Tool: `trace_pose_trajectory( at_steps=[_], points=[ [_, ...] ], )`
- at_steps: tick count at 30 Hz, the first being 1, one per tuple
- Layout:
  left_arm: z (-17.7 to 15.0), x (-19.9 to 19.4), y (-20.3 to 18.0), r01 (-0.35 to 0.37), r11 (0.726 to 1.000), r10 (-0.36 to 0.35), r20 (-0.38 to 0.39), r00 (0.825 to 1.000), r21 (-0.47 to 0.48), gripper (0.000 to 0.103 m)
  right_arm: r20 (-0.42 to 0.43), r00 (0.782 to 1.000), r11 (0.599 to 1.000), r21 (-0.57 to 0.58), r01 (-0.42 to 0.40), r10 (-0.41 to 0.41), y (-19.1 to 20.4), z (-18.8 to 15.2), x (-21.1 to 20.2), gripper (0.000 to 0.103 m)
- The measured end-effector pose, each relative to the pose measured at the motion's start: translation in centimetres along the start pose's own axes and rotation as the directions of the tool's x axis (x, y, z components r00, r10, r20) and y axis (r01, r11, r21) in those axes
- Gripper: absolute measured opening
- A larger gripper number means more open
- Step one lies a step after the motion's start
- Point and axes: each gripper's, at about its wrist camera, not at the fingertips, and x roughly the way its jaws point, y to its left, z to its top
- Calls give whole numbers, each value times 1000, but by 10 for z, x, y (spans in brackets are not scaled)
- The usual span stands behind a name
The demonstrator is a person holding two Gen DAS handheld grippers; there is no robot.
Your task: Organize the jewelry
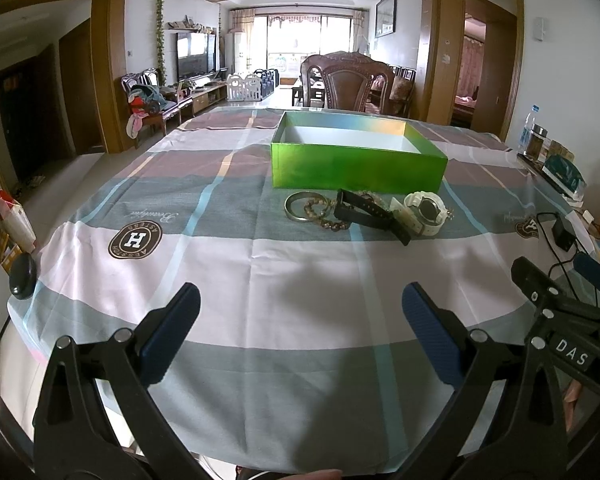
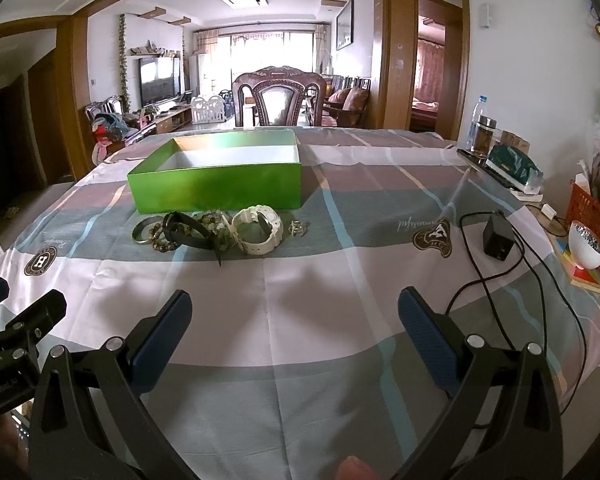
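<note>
An open green box [image 1: 358, 166] [image 2: 220, 186] with a white inside stands on the checked tablecloth [image 1: 300, 272] [image 2: 320, 280]. In front of it lie a metal bangle [image 1: 296, 206] [image 2: 142, 230], a bead bracelet [image 1: 328, 220] [image 2: 162, 245], a black watch [image 1: 370, 214] [image 2: 192, 232], a white watch [image 1: 426, 212] [image 2: 258, 230] and a small ornament [image 2: 299, 227]. My left gripper [image 1: 300, 300] is open and empty, well short of the jewelry. My right gripper [image 2: 294, 304] is open and empty too, also near the table's front.
A black adapter [image 2: 498, 240] with cables lies at the right. A white bowl [image 2: 586, 250], an orange basket [image 2: 594, 220], a jar [image 2: 484, 136] and a bottle [image 2: 476, 120] stand along the right edge. A wooden chair [image 1: 346, 82] stands beyond the table. A black round object [image 1: 23, 276] sits at the left edge.
</note>
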Motion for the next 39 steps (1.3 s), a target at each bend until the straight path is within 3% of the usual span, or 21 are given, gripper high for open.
trace_pose_trajectory(
  at_steps=[39],
  points=[
    [-4, 7, 1, 2, 1000, -2, -9, 1000, 4, 100, -2, 1000, 1000, 1, -1, 1, -1, -1, 7, 100]
  ],
)
